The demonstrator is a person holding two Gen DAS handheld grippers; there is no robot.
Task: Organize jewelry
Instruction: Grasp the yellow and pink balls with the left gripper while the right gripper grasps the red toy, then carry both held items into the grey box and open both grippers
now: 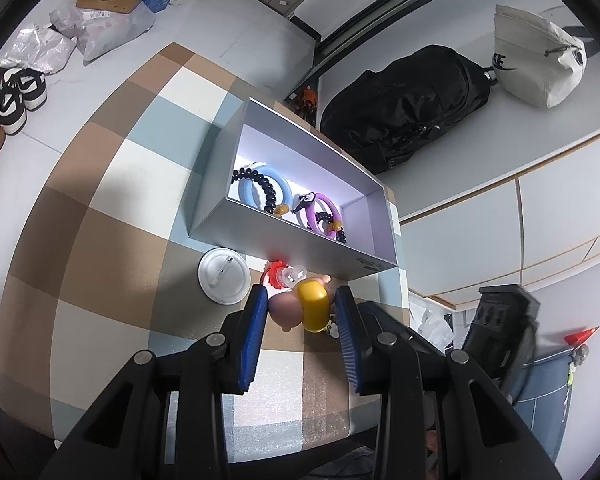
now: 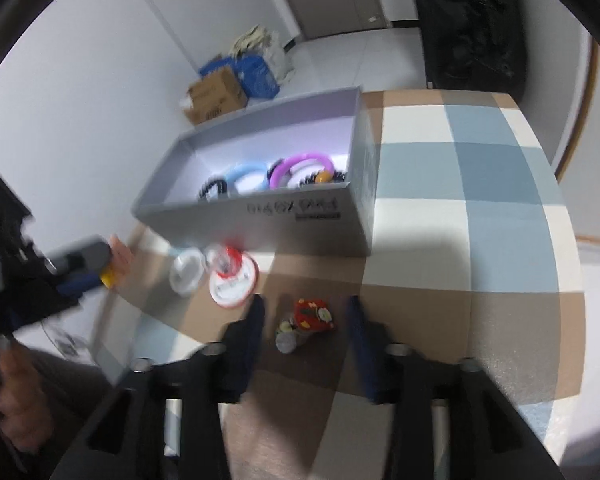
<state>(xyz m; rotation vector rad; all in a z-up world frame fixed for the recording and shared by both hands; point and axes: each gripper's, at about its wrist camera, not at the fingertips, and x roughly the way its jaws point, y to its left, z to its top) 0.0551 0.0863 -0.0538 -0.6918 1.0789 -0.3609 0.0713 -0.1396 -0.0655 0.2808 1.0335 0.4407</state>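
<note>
Left hand-held gripper comes first: its blue fingers stand apart on either side of a pink and yellow figure charm, which sits between them. Whether the pads actually press it, I cannot tell. The charm's long axis runs roughly across the gap, and the grey box lies straight ahead, its near wall just past the fingertips. Inside it already rest a blue ring and a purple ring with black bead strands. A white badge lies on the checked counter to the left.

Right hand-held gripper hangs wide open over a small red charm, which lies on the counter between its fingers, untouched, with the box ahead and to the left. This arm looks nearer that charm.
</note>
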